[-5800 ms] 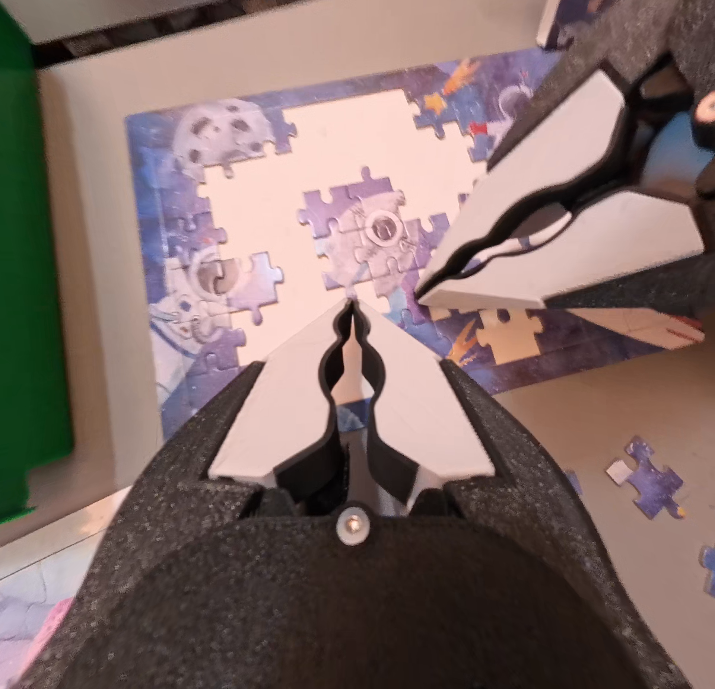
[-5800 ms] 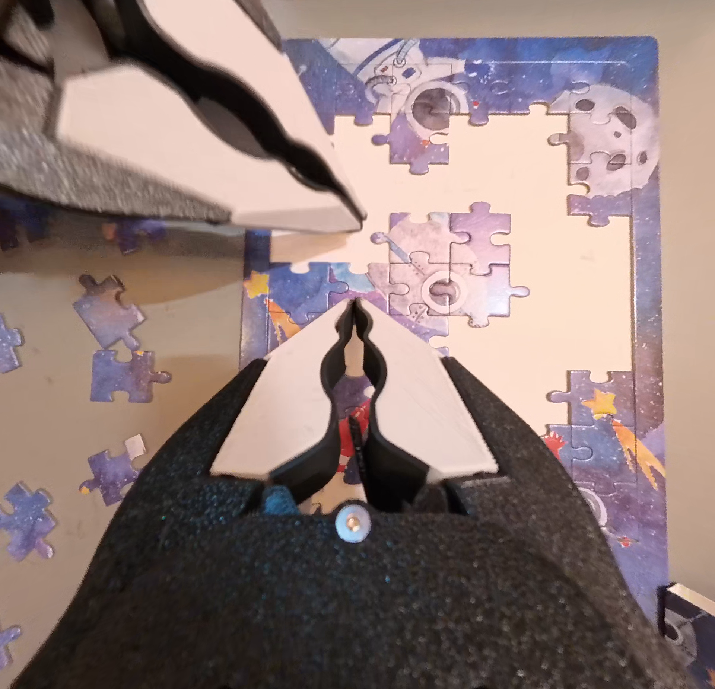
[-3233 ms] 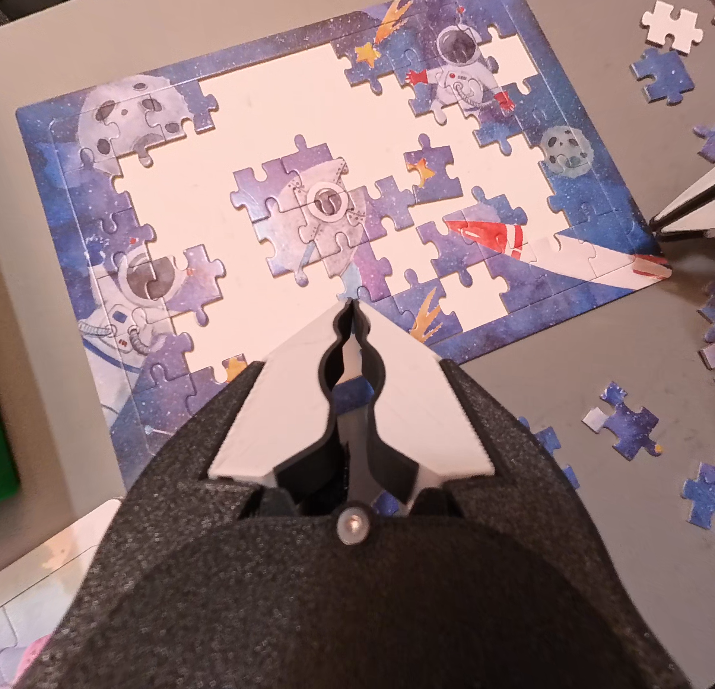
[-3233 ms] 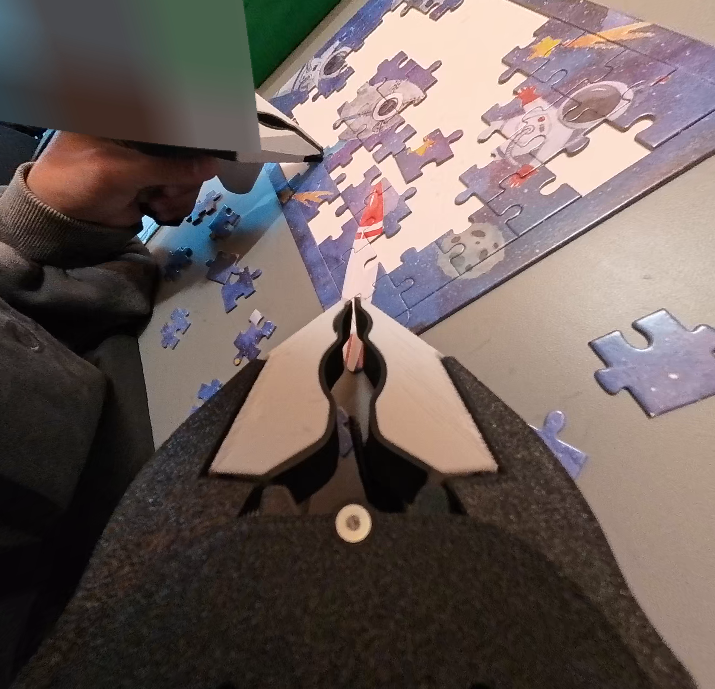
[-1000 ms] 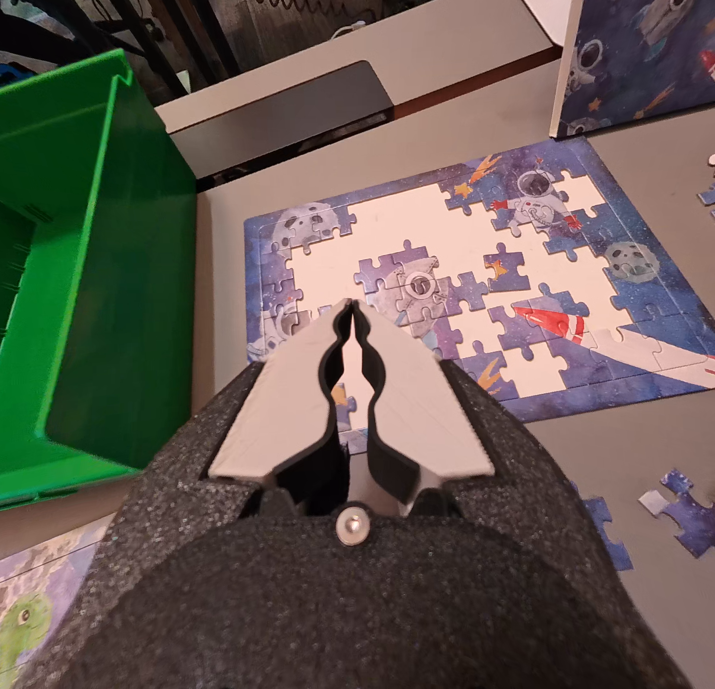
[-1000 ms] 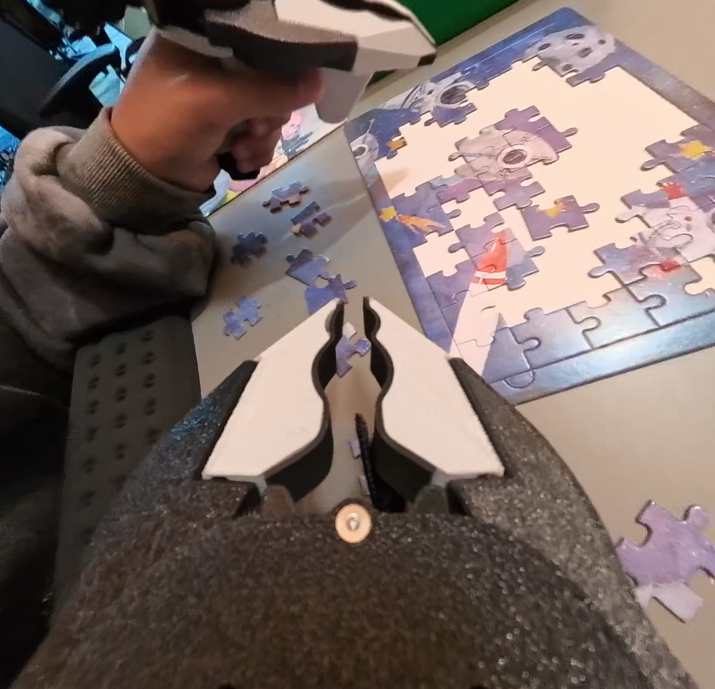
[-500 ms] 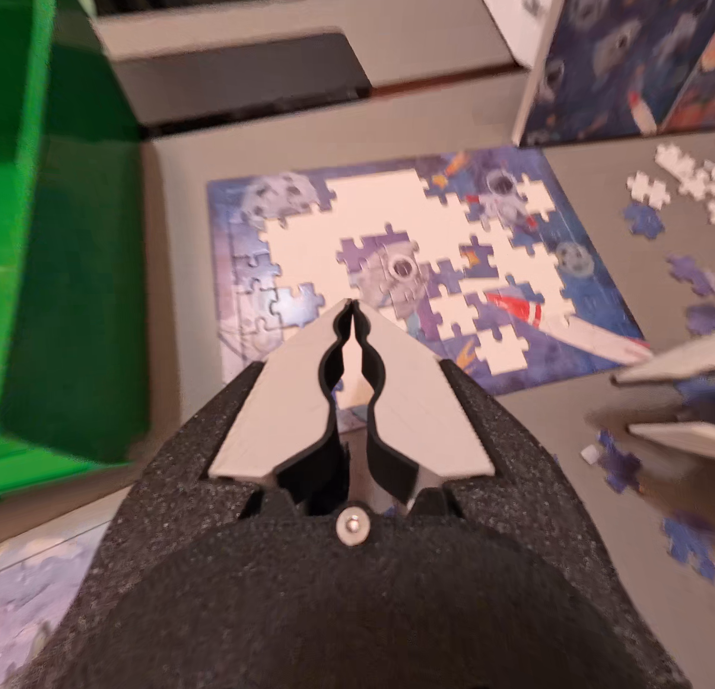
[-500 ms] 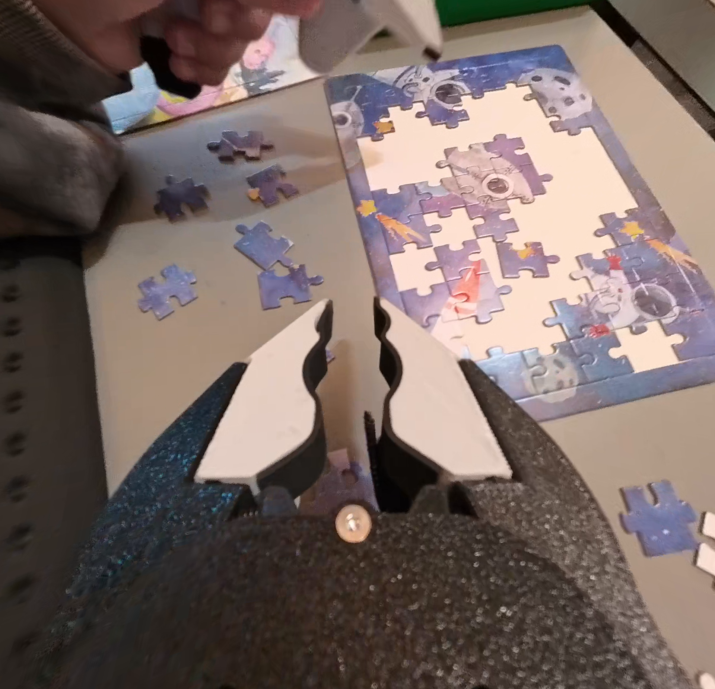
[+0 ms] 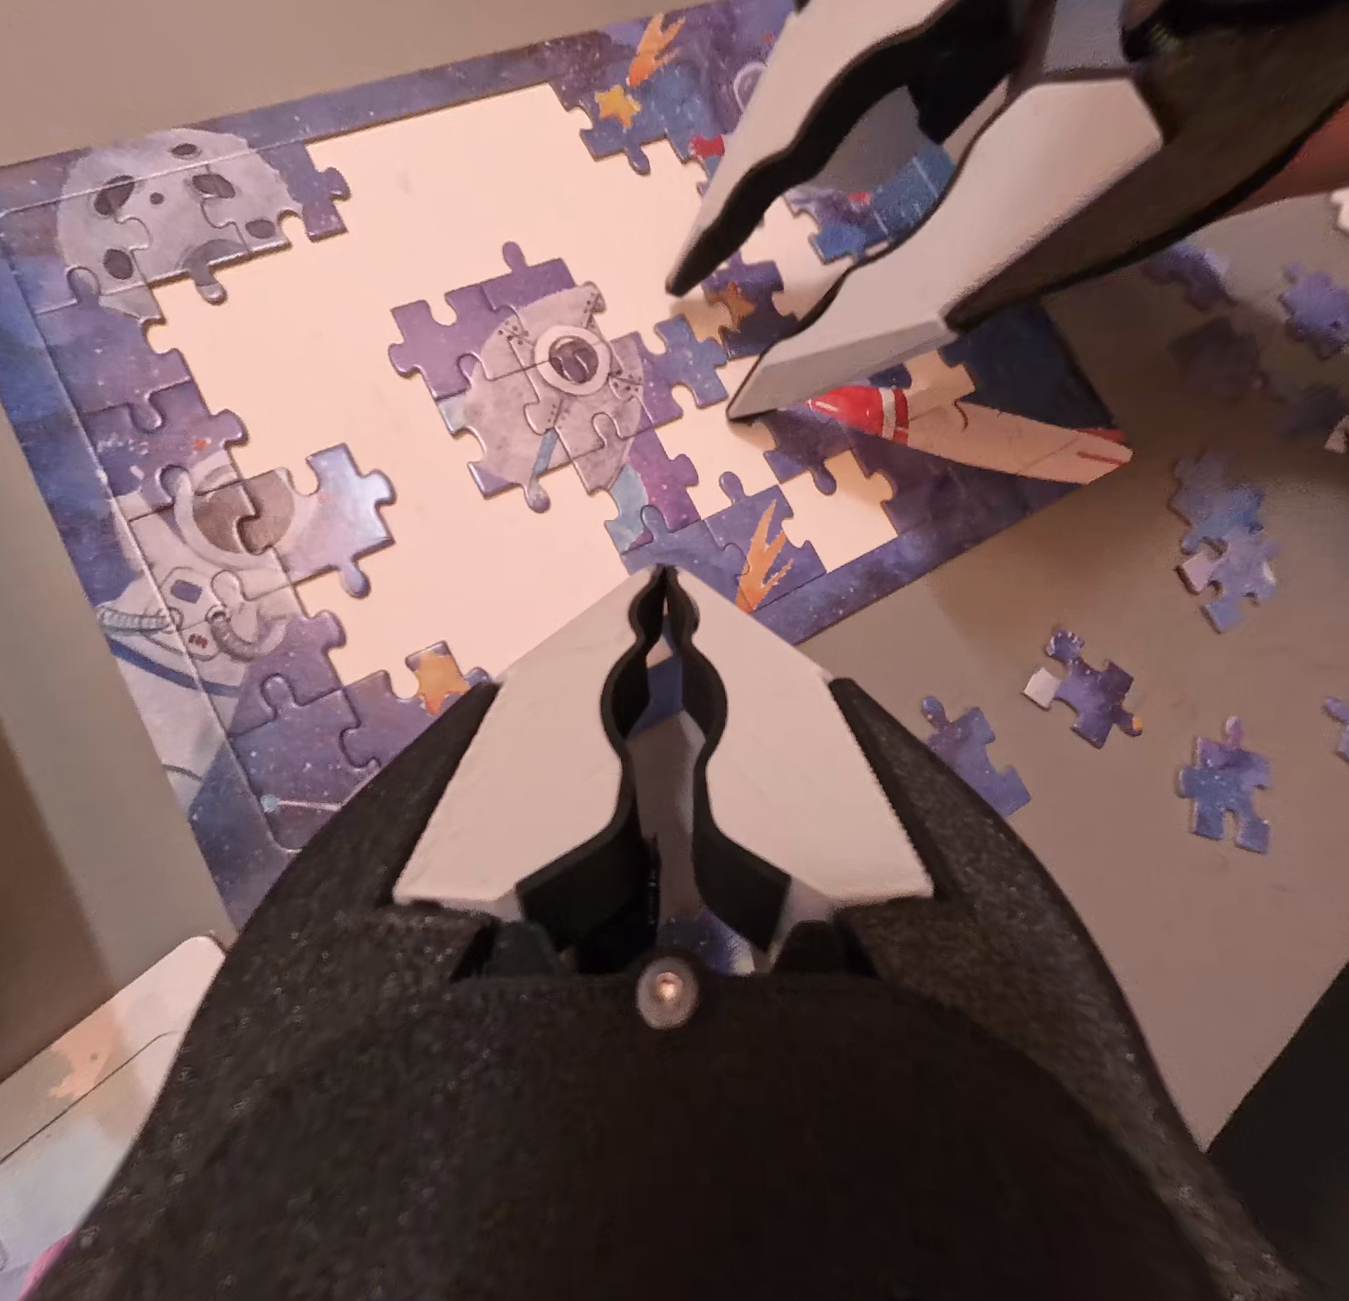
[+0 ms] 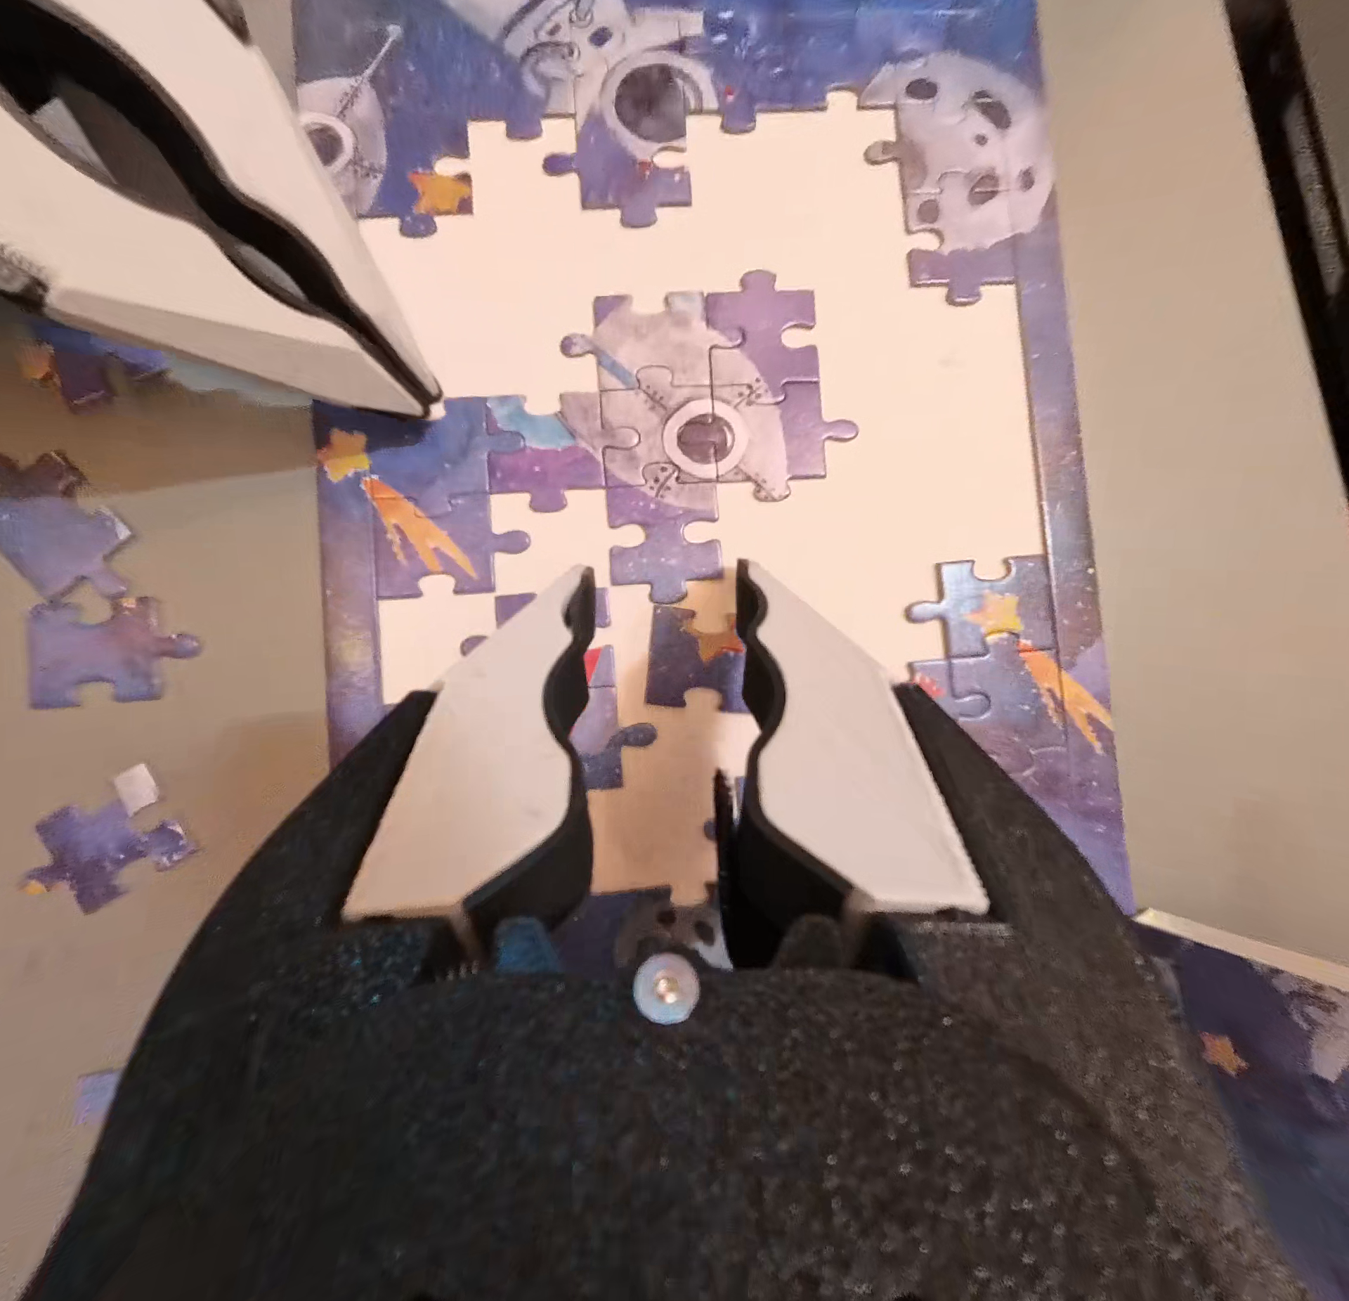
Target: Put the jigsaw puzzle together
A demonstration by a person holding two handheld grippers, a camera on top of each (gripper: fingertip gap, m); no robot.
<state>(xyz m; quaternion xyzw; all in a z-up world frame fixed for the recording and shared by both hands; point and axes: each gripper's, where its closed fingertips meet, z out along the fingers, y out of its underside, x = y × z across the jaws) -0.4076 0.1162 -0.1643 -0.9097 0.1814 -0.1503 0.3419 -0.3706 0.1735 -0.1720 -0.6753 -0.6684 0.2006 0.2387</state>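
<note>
The blue space jigsaw board (image 9: 452, 192) lies on the grey table, with its border, corners and a spaceship cluster (image 9: 562, 375) filled and cream gaps around them. It also shows in the right wrist view (image 10: 912, 463). My right gripper (image 10: 663, 572) is open low over the board, its fingers on either side of a dark piece with an orange star (image 10: 693, 652). It is not closed on the piece. In the left wrist view the right gripper (image 9: 708, 349) is at the upper right. My left gripper (image 9: 663, 572) is shut and empty over the board's near edge. It also shows in the right wrist view (image 10: 431, 404).
Several loose blue pieces lie on the table beside the board (image 9: 1088, 689) (image 9: 1226, 791) (image 10: 95, 652) (image 10: 102, 850). A puzzle box (image 10: 1241, 1010) stands at the board's end. A pale second puzzle board (image 9: 87, 1047) is at lower left. The table edge (image 10: 1277, 97) runs near the board.
Both grippers have come down close over the board. The right gripper has opened wider and moved from the loose pieces to the star piece. The left gripper stays shut.
</note>
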